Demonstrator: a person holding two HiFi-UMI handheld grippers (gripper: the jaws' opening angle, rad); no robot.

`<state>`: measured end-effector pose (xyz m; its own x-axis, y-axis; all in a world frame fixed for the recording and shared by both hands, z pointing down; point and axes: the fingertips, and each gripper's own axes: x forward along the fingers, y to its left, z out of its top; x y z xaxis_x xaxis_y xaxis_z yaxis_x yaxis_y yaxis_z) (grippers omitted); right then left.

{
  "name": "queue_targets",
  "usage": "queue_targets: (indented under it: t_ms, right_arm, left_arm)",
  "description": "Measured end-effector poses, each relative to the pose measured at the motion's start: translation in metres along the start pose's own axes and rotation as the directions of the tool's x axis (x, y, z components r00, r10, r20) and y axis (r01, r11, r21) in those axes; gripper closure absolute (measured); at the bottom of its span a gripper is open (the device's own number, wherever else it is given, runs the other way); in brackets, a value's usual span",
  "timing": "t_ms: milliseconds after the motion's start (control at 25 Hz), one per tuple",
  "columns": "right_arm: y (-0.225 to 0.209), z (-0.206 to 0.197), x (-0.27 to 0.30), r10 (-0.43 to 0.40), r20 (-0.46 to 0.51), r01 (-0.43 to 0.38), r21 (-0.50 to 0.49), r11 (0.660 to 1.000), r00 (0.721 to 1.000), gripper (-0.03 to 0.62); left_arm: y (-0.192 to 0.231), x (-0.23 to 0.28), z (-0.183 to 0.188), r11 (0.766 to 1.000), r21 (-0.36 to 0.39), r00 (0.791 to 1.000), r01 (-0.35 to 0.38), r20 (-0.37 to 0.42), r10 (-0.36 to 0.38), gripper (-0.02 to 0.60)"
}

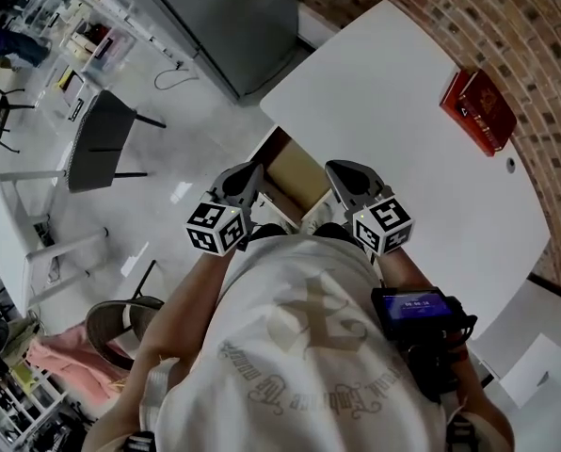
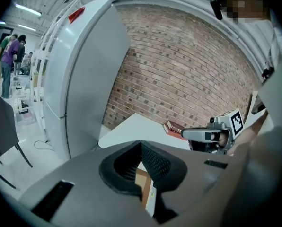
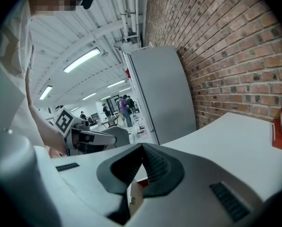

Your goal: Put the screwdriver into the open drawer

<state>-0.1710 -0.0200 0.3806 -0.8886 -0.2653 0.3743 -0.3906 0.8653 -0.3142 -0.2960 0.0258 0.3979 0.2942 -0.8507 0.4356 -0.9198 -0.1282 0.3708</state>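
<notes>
My left gripper (image 1: 250,171) and right gripper (image 1: 343,171) hang side by side close to my chest, above the near edge of the white table (image 1: 403,186). Both are shut with nothing between the pads, as the left gripper view (image 2: 141,144) and the right gripper view (image 3: 142,146) show. Between and below them is the open drawer (image 1: 296,173) with a brown inside. I see no screwdriver in any view. A small red bit (image 3: 140,183) shows under the right jaws; I cannot tell what it is.
A red book (image 1: 478,111) lies at the table's far right by the brick wall (image 1: 535,55). A tall grey cabinet (image 1: 233,17) stands beyond the table. A dark chair (image 1: 102,139) and a white side table (image 1: 8,243) are on the left.
</notes>
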Motion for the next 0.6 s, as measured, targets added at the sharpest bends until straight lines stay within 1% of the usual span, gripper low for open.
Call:
queue_targets:
  t_ms: [440,600]
  right_arm:
    - [-0.002,0.011,0.002,-0.014,0.026,0.014,-0.010,1.000,1.000,0.573]
    - [-0.005,0.010,0.000,-0.009,0.021,0.009,-0.015,1.000,1.000,0.573]
  left_arm:
    - [-0.020,0.012,0.015,0.996,0.065,0.998,0.057,0.004,-0.057,0.561]
    - [-0.027,0.017,0.014,0.995,0.075,0.998,0.063,0.004,-0.064,0.561]
